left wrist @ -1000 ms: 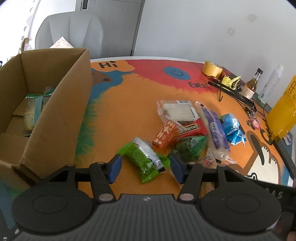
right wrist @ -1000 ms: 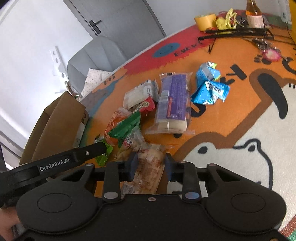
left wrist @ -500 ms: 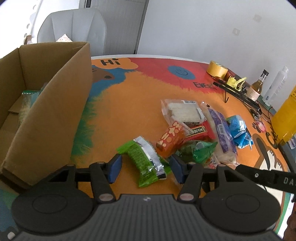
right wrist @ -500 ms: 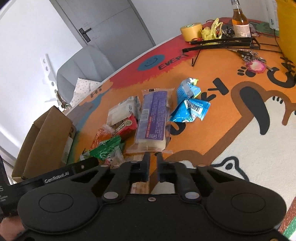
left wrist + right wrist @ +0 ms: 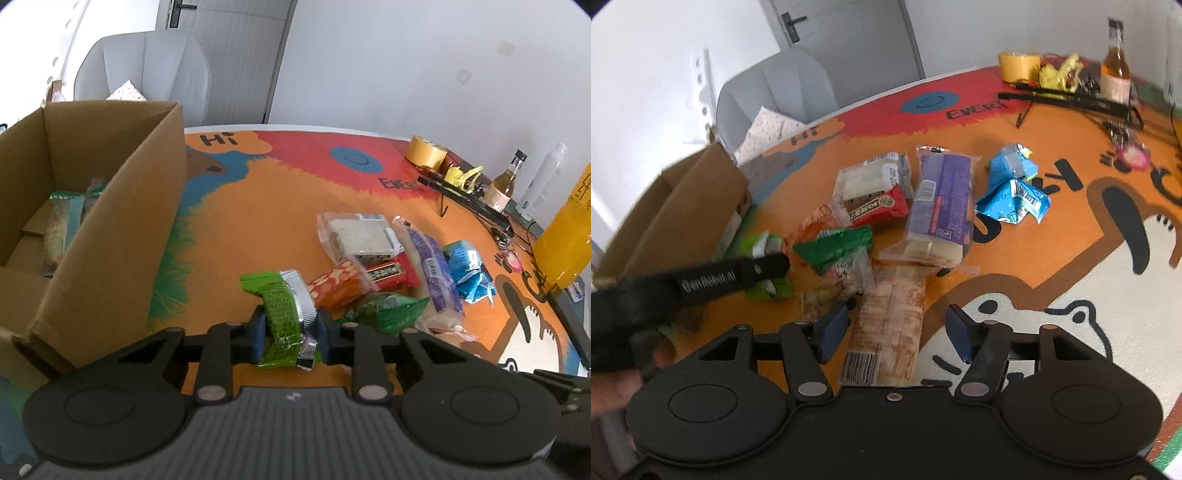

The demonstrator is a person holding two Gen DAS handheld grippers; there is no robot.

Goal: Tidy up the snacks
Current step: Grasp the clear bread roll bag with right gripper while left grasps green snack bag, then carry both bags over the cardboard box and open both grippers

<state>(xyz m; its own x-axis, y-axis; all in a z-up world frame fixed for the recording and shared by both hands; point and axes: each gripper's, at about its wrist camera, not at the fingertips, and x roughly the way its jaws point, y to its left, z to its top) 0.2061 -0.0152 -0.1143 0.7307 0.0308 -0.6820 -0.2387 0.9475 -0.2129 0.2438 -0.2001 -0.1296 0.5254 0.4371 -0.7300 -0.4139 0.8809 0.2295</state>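
Cardboard box (image 5: 110, 221): far left, open-topped, standing on the table (image 5: 258, 206); a few long packets already lie inside, so this is judged the collecting bin for the snacks.

Left gripper (image 5: 290, 334): just right of the box, clamped across the middle of the green snack packet (image 5: 286, 314). The packet is pinched at its waist, both ends free, which suits a short carry leftward into the box.

Loose pile, centre: orange packet (image 5: 338, 288), dark green packet (image 5: 384, 312), red packet (image 5: 391, 275), clear white-cake packet (image 5: 358, 234), long purple packet (image 5: 430, 273), two blue packets (image 5: 467, 275). Touching or overlapping one another, all still unsorted.

Right gripper (image 5: 895, 332): fingers spread wide, straddling the tan bread-stick packet (image 5: 890, 325) lengthwise without touching it; the packet lies on the table at the pile's near edge. Alignment suggests it is the next pick.

Far right, well apart from the snacks: tape roll (image 5: 424, 151), small glass bottle (image 5: 504, 182), yellow bottle (image 5: 569, 236). Judged not part of the sorting.
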